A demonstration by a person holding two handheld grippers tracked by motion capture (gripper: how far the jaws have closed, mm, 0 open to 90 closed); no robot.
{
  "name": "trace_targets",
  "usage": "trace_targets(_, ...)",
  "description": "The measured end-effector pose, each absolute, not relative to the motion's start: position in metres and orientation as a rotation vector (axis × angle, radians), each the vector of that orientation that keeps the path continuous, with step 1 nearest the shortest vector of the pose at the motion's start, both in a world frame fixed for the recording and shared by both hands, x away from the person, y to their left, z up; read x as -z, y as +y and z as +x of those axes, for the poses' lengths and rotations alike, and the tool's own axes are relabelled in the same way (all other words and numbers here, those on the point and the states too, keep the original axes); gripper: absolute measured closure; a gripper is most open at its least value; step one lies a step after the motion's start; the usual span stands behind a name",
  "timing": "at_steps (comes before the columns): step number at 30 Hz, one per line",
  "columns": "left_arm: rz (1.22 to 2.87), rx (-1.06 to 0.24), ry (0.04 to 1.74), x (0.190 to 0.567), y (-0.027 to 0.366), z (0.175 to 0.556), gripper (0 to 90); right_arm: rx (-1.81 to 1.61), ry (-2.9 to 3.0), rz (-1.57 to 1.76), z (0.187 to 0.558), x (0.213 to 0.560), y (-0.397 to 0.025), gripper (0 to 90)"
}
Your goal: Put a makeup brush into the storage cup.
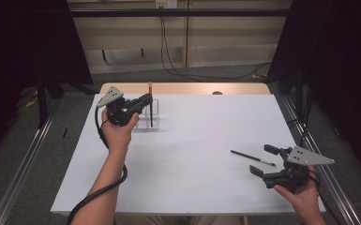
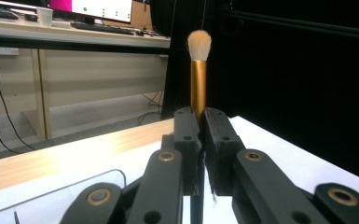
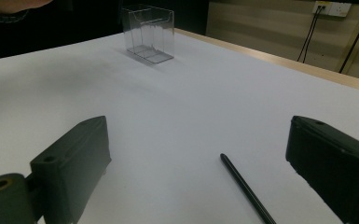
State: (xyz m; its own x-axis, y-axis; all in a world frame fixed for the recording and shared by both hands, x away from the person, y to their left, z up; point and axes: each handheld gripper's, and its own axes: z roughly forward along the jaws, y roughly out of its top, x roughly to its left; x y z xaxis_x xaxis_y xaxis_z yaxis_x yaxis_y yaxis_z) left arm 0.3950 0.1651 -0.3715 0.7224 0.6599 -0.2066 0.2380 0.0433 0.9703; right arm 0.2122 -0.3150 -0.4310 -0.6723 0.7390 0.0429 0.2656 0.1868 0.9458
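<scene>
While your forearms come in from six o'clock, the white table (image 1: 187, 154) spreads across the middle of the high view, with a strip of bare wood (image 1: 187, 88) along its twelve o'clock edge. Your left gripper (image 1: 143, 102) sits toward ten o'clock on the sheet, and its jaws are clamped tight on the makeup brush (image 2: 198, 86). From the left gripper view you see the brush standing upright between the jaws, its gold ferrule rising above them and the pale bristle tuft at the top. Just beside that gripper, on its three o'clock side, stands the clear holder (image 1: 152, 117); the brush handle runs down at or into it, though you cannot tell from here whether the tip rests on its floor.

Your right gripper (image 1: 265, 160) lies toward four o'clock, near the table's edge, with its jaws spread wide and gripping nothing. The thin black pencil (image 1: 253, 158) lies flat on the sheet near them, pointing toward ten o'clock. In the right gripper view that pencil (image 3: 245, 186) lies between the two open jaws, touching neither, and the clear holder (image 3: 150, 33) stands well apart at eleven o'clock.
</scene>
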Motion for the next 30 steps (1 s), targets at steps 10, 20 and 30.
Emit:
trace_targets(10,1.505,-0.409,0.776,0.372,0.164,0.403,84.3,-1.491,2.044,0.943,0.212,0.431,-0.314,5.9)
trace_targets(20,1.485,-0.437,0.779,0.369,0.164,0.409,84.3,-1.49,2.044,0.941,0.212,0.431,-0.314,5.9)
trace_targets(30,1.465,-0.449,0.771,0.361,0.161,0.415,84.3,-1.498,2.049,0.941,0.213,0.431,-0.313,5.8)
